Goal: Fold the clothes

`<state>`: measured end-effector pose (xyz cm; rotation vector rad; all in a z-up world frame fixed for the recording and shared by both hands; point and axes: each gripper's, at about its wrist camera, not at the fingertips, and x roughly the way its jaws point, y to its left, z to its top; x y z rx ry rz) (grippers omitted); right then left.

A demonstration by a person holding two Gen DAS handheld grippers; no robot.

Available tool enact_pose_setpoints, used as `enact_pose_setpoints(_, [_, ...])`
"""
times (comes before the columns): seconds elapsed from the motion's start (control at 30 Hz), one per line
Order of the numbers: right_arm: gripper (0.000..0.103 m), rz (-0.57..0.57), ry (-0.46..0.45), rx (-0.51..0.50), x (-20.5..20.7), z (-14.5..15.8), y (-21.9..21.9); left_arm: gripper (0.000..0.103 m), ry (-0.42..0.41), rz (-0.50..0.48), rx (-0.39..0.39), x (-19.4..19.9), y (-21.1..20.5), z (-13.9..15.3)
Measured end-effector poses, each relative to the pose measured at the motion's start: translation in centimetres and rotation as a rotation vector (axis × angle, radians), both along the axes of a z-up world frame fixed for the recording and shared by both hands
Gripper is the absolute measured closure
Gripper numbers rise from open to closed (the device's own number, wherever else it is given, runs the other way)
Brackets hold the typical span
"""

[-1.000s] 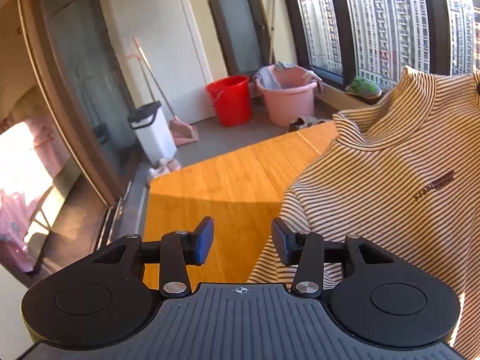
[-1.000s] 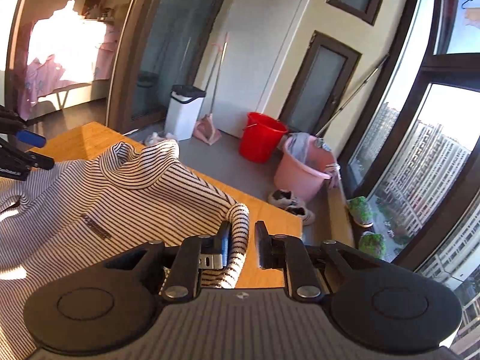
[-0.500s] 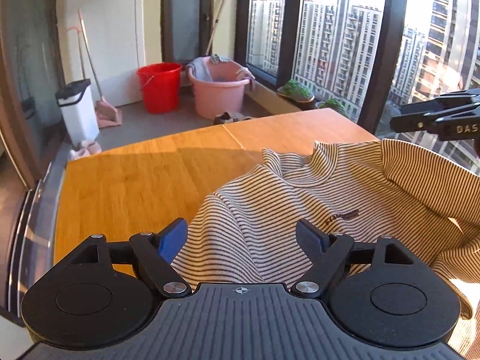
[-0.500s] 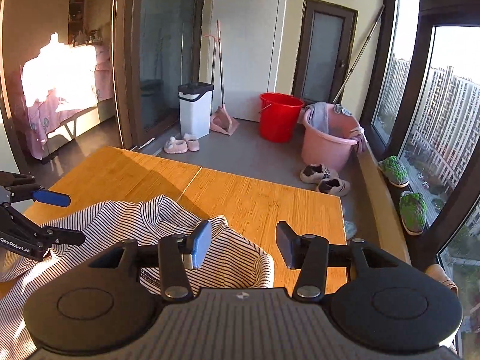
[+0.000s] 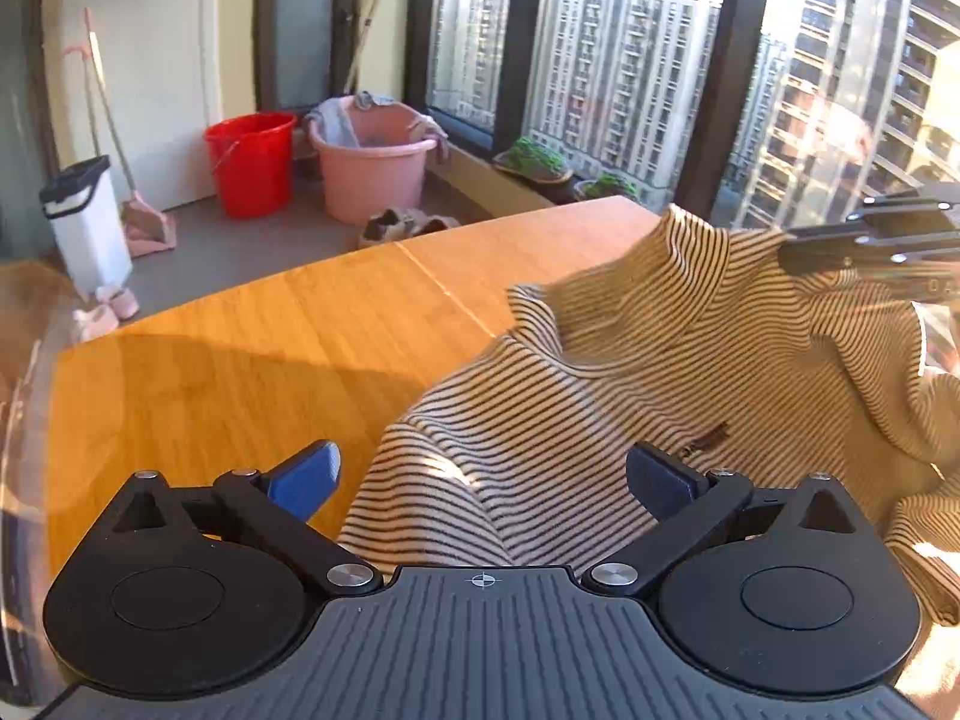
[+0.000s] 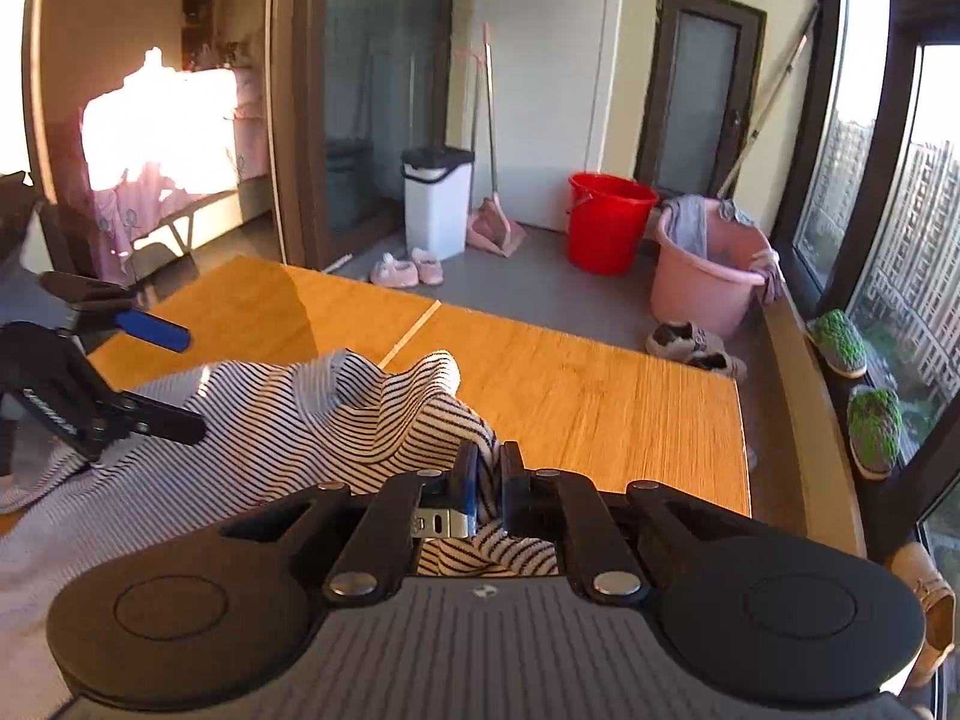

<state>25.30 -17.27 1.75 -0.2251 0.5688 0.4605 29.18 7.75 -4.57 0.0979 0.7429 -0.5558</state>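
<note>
Meanwhile striped top (image 5: 630,396) lies on wood table (image 5: 252,372), right gripper (image 6: 487,474) clamped on its fabric, left gripper (image 5: 483,480) just spread wide over it w/o pinching; beyond table, pink tub (image 6: 708,282) holds cloths.

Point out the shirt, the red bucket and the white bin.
shirt (image 5: 600,420), left wrist view, on its striped chest.
red bucket (image 6: 606,228), right wrist view, on its front wall.
white bin (image 6: 435,207), right wrist view, on its front face.
</note>
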Motion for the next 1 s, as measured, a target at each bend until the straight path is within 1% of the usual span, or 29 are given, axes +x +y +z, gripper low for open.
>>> enact_pose_setpoints(0.07, [0.096,0.067,-0.065,-0.007,-3.2,1.9,0.4,0.0,0.004,-0.051,-0.007,0.1,-0.6,-0.1])
enact_pose_setpoints(0.13, [0.096,0.126,-0.127,-0.022,-6.6,3.8,0.7,0.0,-0.011,-0.061,0.015,-0.4,-1.3,-0.3])
enact_pose_setpoints(0.2, [0.096,0.158,-0.17,-0.022,-9.1,5.2,0.7,0.005,-0.033,-0.052,0.033,-1.3,-1.8,-0.2])
enact_pose_setpoints(0.23, [0.096,0.171,-0.186,-0.021,-10.2,5.9,0.6,0.01,-0.044,-0.049,0.034,-1.9,-1.9,0.0])
enact_pose_setpoints(0.27, [0.096,0.181,-0.2,-0.019,-11.0,6.5,0.5,0.011,-0.056,-0.044,0.033,-2.4,-1.9,0.3])
enact_pose_setpoints(0.3, [0.096,0.19,-0.213,-0.02,-11.5,7.0,0.4,0.01,-0.075,-0.041,0.032,-2.9,-1.9,0.6])
enact_pose_setpoints(0.37, [0.097,0.207,-0.236,-0.022,-12.7,7.9,0.3,0.005,-0.177,-0.062,0.01,-3.7,-1.5,1.8])
enact_pose_setpoints(0.4, [0.097,0.213,-0.236,-0.024,-13.2,8.2,0.4,0.004,-0.222,-0.089,-0.018,-3.9,-1.2,2.4])
enact_pose_setpoints(0.43, [0.097,0.22,-0.235,-0.027,-13.6,8.4,0.5,0.0,-0.225,-0.13,-0.057,-4.0,-1.0,2.9])
enact_pose_setpoints(0.47, [0.097,0.226,-0.233,-0.032,-13.8,8.4,0.6,0.0,-0.197,-0.176,-0.093,-3.8,-1.0,3.1])
enact_pose_setpoints(0.53, [0.097,0.236,-0.232,-0.044,-14.6,8.6,0.8,0.0,-0.143,-0.232,-0.114,-3.7,-1.4,2.5])
enact_pose_setpoints(0.63, [0.097,0.244,-0.233,-0.04,-15.7,9.3,0.4,0.0,-0.101,-0.277,-0.076,-3.6,-2.6,0.7])
enact_pose_setpoints(0.7, [0.097,0.239,-0.23,-0.037,-16.0,9.7,0.1,0.0,-0.074,-0.286,-0.096,-3.1,-2.6,-0.3])
enact_pose_setpoints(0.77, [0.097,0.24,-0.224,-0.039,-16.4,10.0,-0.1,0.0,-0.043,-0.291,-0.138,-2.4,-2.3,-0.9])
enact_pose_setpoints(0.83, [0.097,0.246,-0.218,-0.035,-16.6,10.2,-0.3,0.0,0.004,-0.296,-0.191,-1.5,-1.9,-1.6])
enact_pose_setpoints(0.9, [0.097,0.247,-0.217,-0.028,-17.0,10.2,-0.4,0.0,0.021,-0.263,-0.211,-1.5,-2.0,-2.0])
enact_pose_setpoints(0.93, [0.097,0.243,-0.22,-0.025,-17.0,10.2,-0.5,0.0,0.007,-0.232,-0.198,-1.9,-2.2,-2.2])
enact_pose_setpoints(0.97, [0.101,0.231,-0.228,-0.018,-17.1,10.3,-0.7,0.015,-0.006,-0.198,-0.179,-2.3,-2.4,-2.3])
enact_pose_setpoints(1.0, [0.102,0.215,-0.234,-0.013,-16.7,10.4,-1.1,0.03,-0.012,-0.149,-0.142,-2.7,-2.6,-2.3])
